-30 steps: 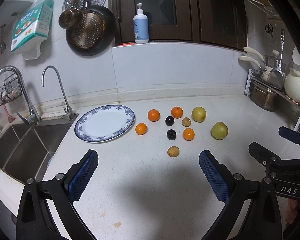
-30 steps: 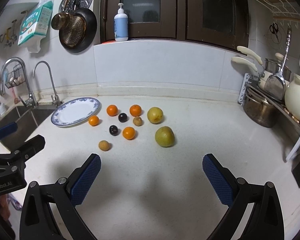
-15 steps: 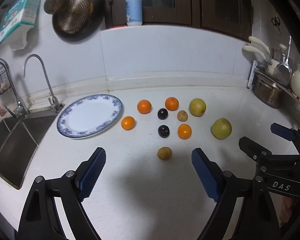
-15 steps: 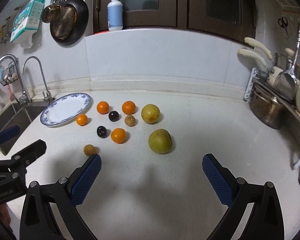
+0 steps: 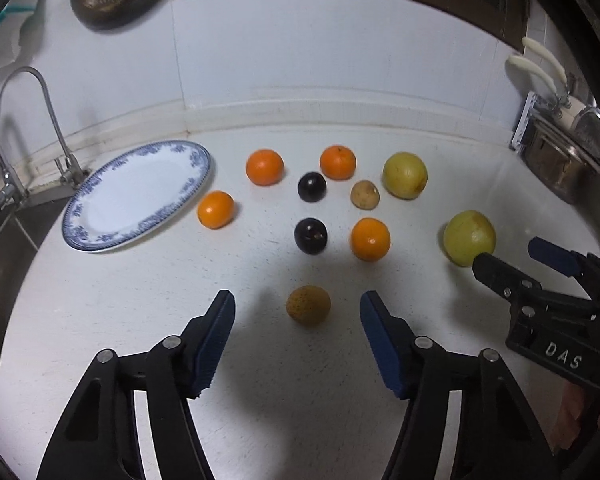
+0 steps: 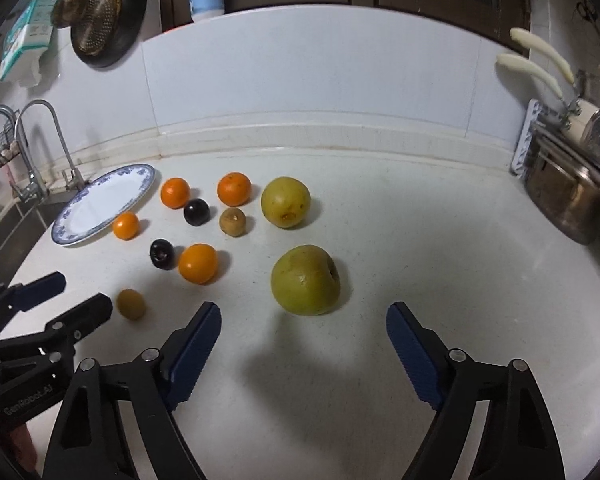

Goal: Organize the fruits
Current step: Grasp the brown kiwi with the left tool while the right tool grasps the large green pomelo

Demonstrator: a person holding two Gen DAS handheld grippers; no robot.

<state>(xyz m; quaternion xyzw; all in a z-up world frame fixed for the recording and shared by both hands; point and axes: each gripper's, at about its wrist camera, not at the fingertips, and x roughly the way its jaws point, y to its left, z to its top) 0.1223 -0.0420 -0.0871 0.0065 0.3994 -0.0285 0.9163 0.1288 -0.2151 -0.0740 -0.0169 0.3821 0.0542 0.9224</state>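
Several fruits lie loose on the white counter: oranges (image 5: 370, 239), two dark plums (image 5: 310, 235), a small kiwi-like fruit (image 5: 365, 195) and two big yellow-green fruits. The blue-rimmed plate (image 5: 100, 236) at their left holds nothing. My left gripper (image 5: 297, 297) is open and its jaws are closing. A small brown fruit (image 5: 308, 310) lies just ahead of the tips, in line with the gap, and no pad touches it. My right gripper (image 6: 304, 309) is open and also closing. The nearer yellow-green fruit (image 6: 305, 280) sits just beyond its tips, untouched.
A sink (image 5: 4, 248) with two taps (image 5: 62, 148) drops off at the counter's left. A steel pot (image 6: 568, 196) and a utensil rack stand at the right. The tiled wall closes the back, with a pan (image 6: 100, 20) hanging on it. Each gripper shows at the edge of the other's view.
Both grippers have come forward and down toward the fruits, which now look larger and nearer. Both pairs of jaws have narrowed, the left pair more. No fruit has moved.
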